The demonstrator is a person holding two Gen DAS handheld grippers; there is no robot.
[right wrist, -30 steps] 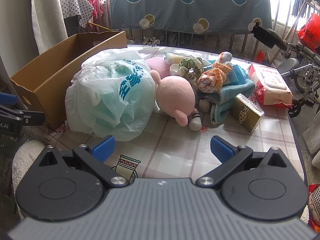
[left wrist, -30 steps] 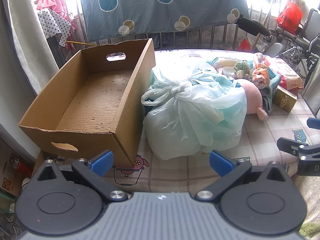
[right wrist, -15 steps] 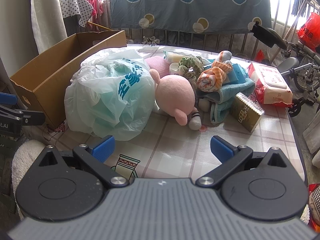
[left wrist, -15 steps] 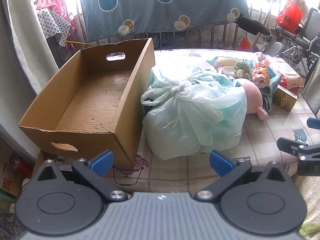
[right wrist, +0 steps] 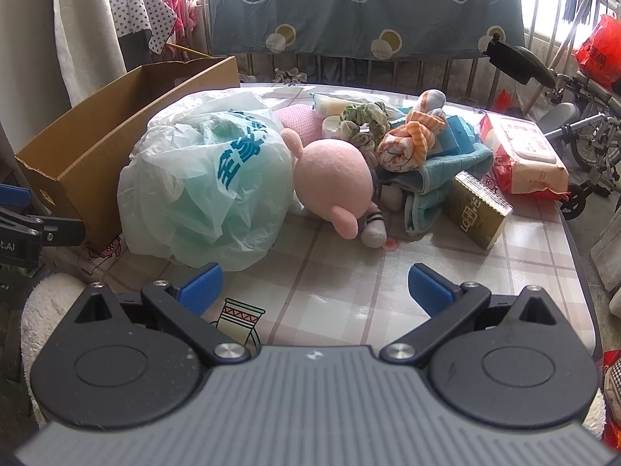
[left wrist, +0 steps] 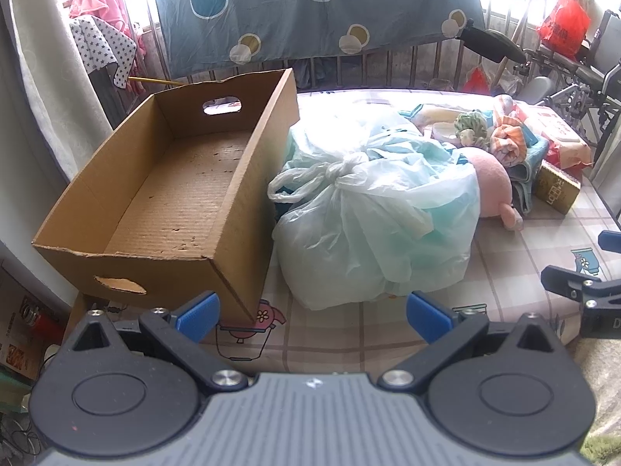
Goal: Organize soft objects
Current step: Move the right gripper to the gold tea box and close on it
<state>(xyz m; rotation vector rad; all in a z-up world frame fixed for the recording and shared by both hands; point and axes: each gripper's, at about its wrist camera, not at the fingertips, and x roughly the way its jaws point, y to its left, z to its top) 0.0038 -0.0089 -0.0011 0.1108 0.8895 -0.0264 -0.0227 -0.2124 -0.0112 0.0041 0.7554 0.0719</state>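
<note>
An empty cardboard box (left wrist: 182,190) stands at the table's left edge, also seen as the box (right wrist: 97,132) in the right wrist view. A knotted pale green plastic bag (left wrist: 372,225), the same bag (right wrist: 209,182), lies against it. Behind the bag lie a pink plush toy (right wrist: 333,186), a green scrunchie (right wrist: 365,120), an orange striped cloth (right wrist: 411,143) and a blue towel (right wrist: 446,174). My left gripper (left wrist: 312,312) is open near the table's front, short of the bag. My right gripper (right wrist: 316,283) is open too, in front of the plush, holding nothing.
A gold carton (right wrist: 477,209) and a pack of wet wipes (right wrist: 524,155) sit at the right of the checked tablecloth (right wrist: 341,287). A railing with a dotted blue sheet (left wrist: 310,11) stands behind. A bicycle (right wrist: 582,136) is off the right edge.
The right gripper has crept slightly forward toward the bag and plush. The left gripper has barely moved.
</note>
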